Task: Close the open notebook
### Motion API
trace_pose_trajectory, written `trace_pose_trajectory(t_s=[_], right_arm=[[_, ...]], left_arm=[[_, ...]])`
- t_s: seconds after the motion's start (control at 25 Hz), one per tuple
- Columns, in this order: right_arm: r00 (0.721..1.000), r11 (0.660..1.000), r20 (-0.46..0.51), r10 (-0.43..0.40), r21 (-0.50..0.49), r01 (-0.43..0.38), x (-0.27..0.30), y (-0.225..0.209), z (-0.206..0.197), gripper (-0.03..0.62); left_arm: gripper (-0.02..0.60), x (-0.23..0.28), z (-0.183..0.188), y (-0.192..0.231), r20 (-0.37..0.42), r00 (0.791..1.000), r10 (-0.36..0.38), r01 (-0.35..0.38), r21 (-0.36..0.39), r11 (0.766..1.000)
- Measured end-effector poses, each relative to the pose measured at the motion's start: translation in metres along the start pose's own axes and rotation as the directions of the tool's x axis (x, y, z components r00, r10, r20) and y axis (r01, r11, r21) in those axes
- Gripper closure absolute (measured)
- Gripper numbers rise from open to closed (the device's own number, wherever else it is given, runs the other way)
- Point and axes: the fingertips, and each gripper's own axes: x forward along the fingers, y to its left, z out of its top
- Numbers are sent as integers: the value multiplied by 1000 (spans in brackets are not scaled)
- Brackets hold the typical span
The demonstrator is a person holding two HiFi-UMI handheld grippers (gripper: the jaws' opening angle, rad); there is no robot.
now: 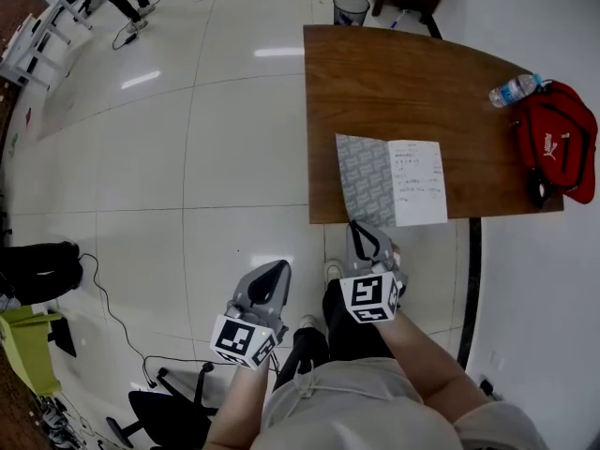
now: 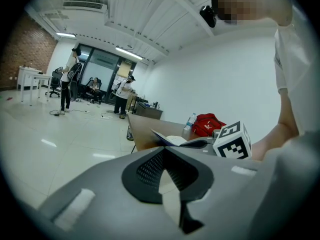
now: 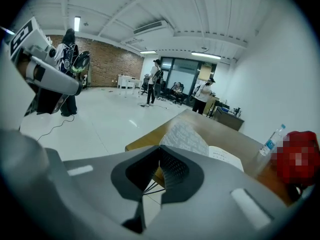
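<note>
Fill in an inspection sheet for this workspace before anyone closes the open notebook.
Surface: wooden table, brown top.
Job's things: notebook lying open by the table's near edge.
Clutter: water bottle and red bag at the table's right end.
Grippers: left tongs shut, empty, off the table; right tongs shut, empty, at the table's near edge.
Cables: black cable across the floor on the left.
Surroundings: tiled floor, waste bin, people standing far off.
</note>
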Motion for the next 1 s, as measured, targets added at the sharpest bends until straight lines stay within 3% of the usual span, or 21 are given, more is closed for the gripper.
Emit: trace_pose_trajectory(t_s=[0.2,0.44,0.52,0.72,1.0], right_arm=[[997,993,30,-65,105,61,-37,-23,12,589],[984,955,37,-173,252,158,-79,-67,11,589],[979,929,30,-202,322,182,-88,-86,3,589],[964,820,-17,-265,521,234,-102,-132,-31,589],[945,751,-117,-306,581,315,-99,-182,-87,589]], left_arm=[[575,-12,10,-19,10,999,-40,40,35,999],[575,3,38,-40,56,994,-95,91,66,994],[575,12,46,-49,63,991,-120,114,85,990],[575,37,50,-69,46,984,-171,166,106,980],[575,70,34,-87,-14,979,-205,205,96,974]])
